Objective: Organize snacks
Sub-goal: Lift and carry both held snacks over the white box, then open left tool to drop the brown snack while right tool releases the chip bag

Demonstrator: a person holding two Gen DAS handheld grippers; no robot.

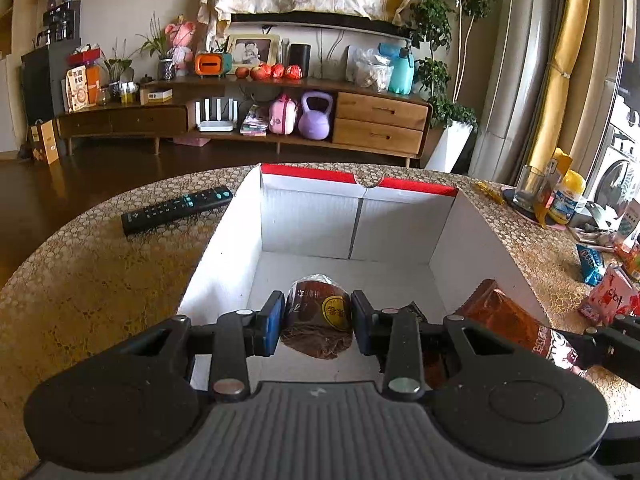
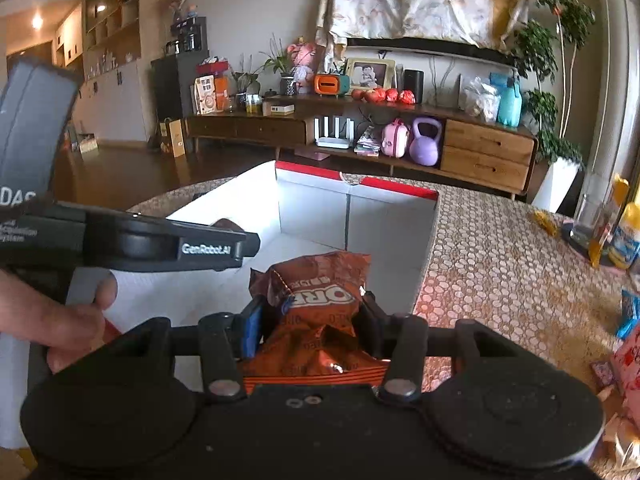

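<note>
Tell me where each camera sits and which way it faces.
Left wrist: on the left gripper, looking down into the white box over a held brown pastry; the right gripper's tip shows at right.
Right wrist: on the right gripper, facing the box past a held orange packet; a hand and the left gripper show at left.
Shared: box, table, packet, TV cabinet.
</note>
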